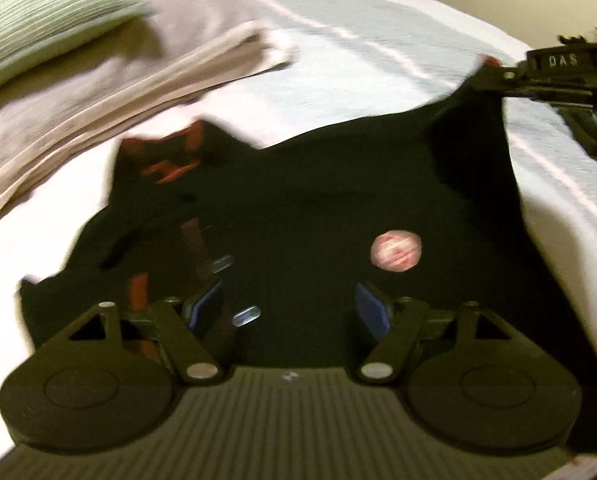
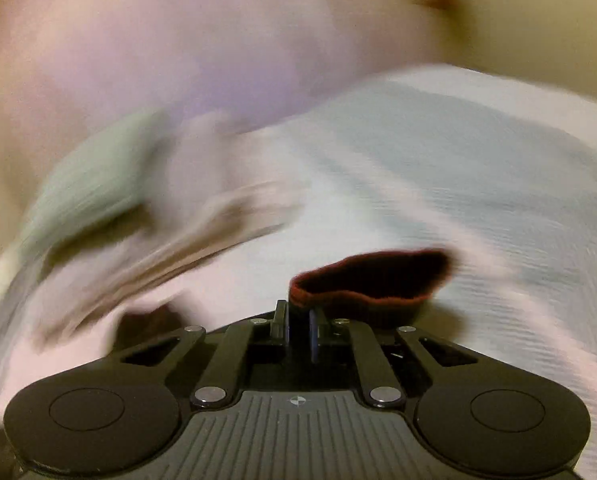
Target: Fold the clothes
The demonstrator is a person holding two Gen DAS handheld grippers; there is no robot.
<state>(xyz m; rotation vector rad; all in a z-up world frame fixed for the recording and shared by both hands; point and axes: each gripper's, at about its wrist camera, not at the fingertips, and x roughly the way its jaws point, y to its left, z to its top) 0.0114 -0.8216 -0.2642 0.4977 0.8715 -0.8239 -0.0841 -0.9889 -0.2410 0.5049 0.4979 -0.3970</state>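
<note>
A black garment (image 1: 318,200) with red trim and a round pink badge (image 1: 396,255) lies spread on the bed. My left gripper (image 1: 289,310) hovers low over its near edge, open, with the blue pads (image 1: 372,314) wide apart and black cloth below them. At the upper right, my right gripper (image 1: 498,76) pinches a far corner of the garment and lifts it into a peak. In the blurred right wrist view, the right gripper (image 2: 298,324) is shut on a black cuff with a dark red edge (image 2: 370,280).
A stack of folded beige cloth (image 1: 110,84) lies at the back left, with a green ribbed pillow (image 1: 46,12) behind it. The bed sheet (image 1: 378,60) is white with pale stripes and stretches to the right and back. A cream wall rises beyond the bed.
</note>
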